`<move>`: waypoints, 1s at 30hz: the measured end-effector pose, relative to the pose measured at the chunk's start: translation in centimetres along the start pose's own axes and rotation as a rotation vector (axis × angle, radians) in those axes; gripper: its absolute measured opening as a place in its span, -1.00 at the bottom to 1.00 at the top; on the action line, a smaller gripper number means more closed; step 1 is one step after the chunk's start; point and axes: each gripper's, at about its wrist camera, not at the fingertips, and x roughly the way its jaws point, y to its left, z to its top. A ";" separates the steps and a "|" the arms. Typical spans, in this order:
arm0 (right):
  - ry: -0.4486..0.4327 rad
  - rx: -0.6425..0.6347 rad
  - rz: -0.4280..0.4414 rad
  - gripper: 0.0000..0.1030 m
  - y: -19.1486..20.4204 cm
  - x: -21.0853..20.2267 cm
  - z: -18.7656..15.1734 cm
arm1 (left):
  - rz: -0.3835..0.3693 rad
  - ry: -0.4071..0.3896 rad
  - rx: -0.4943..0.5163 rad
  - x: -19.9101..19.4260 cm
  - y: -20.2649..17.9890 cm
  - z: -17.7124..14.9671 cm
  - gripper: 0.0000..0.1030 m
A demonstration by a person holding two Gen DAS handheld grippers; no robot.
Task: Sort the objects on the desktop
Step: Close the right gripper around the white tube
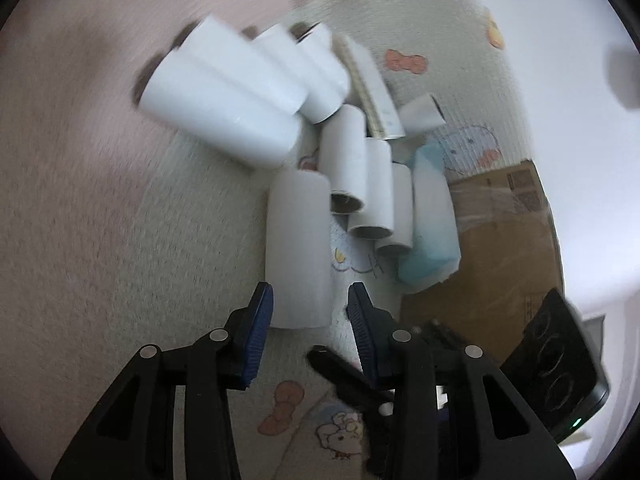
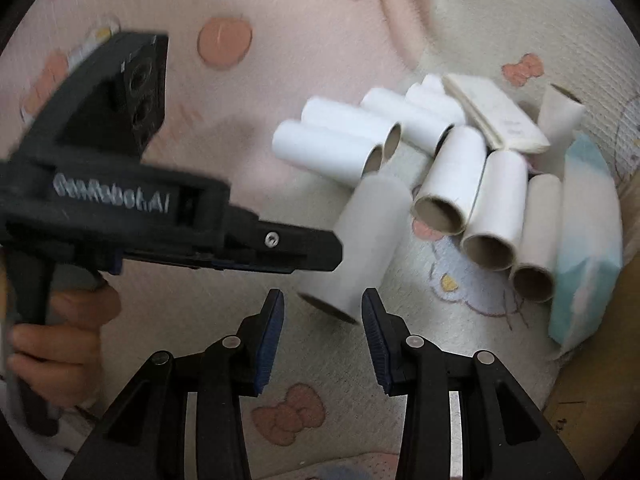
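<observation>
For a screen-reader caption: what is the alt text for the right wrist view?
The right gripper, fingers open, points at a nearby cardboard tube lying on a patterned mat. More tubes and a tissue pack lie beyond; the left gripper crosses at left.

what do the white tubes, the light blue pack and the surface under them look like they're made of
White tubes: cardboard cores, matte white outside with brown, raw-looking insides at the open ends.
Light blue pack: likely thin soft plastic wrap, crinkled and slightly glossy; the contents cannot be told.
Surface: seems a woven or knitted fabric, a fine ribbed texture printed with pastel bows and cartoon figures.
</observation>
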 end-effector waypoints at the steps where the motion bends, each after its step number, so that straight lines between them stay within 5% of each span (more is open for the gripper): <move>1: -0.008 0.007 -0.004 -0.29 -0.2 -0.5 0.1 | 0.003 -0.010 0.026 -0.2 -0.3 0.1 -0.16; 6: -0.011 0.061 -0.018 -0.29 -1.7 -0.8 1.4 | -0.003 -0.022 0.054 0.0 -0.4 1.5 -0.15; 12: 0.028 0.137 -0.016 -0.29 -2.7 0.2 2.3 | -0.112 0.008 -0.118 1.3 1.9 3.5 -0.15; 21: 0.086 0.169 -0.038 -0.29 -2.8 2.5 3.3 | -0.103 0.031 -0.166 3.2 3.1 4.3 -0.08; 30: 0.110 0.242 0.039 -0.17 -4.1 5.6 4.4 | -0.109 0.051 -0.197 4.5 3.9 3.3 -0.06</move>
